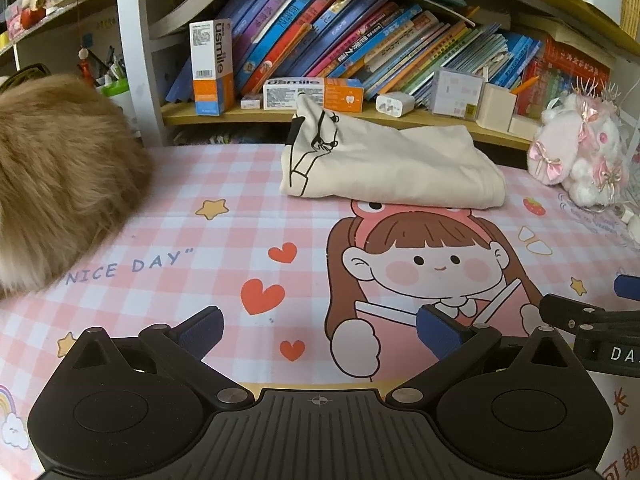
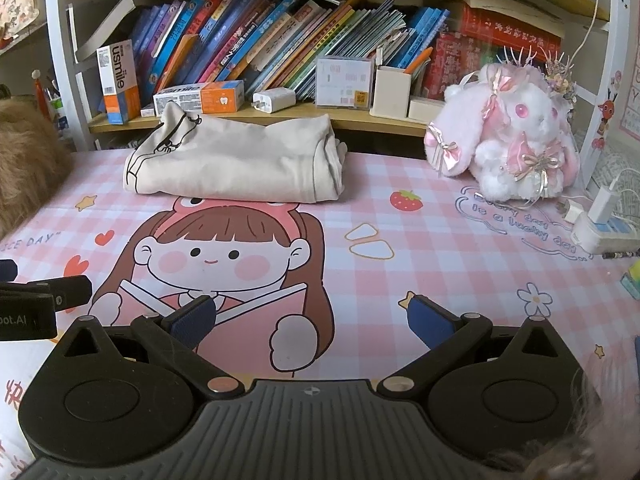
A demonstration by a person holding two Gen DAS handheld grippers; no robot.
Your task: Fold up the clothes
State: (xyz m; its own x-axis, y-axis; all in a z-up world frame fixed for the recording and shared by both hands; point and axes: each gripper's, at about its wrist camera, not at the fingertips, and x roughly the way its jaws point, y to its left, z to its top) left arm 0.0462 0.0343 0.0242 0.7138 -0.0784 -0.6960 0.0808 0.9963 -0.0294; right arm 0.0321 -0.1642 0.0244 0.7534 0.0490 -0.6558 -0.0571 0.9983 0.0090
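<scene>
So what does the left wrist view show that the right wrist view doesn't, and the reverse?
Only the left wrist view shows the full "NICE DAY" lettering and most of the tan furry mass. Only the right wrist view shows the white power strip with its charger and the white flower print. Both show the folded cream garment on the pink checked mat, the pink-and-white plush rabbit, the bookshelf, and both grippers open.

A home study desk: crowded bookshelf point(image 2: 280, 40), cartoon desk mat point(image 2: 440, 272), plush rabbit point(image 2: 516, 128), power strip point(image 2: 600, 232).
</scene>
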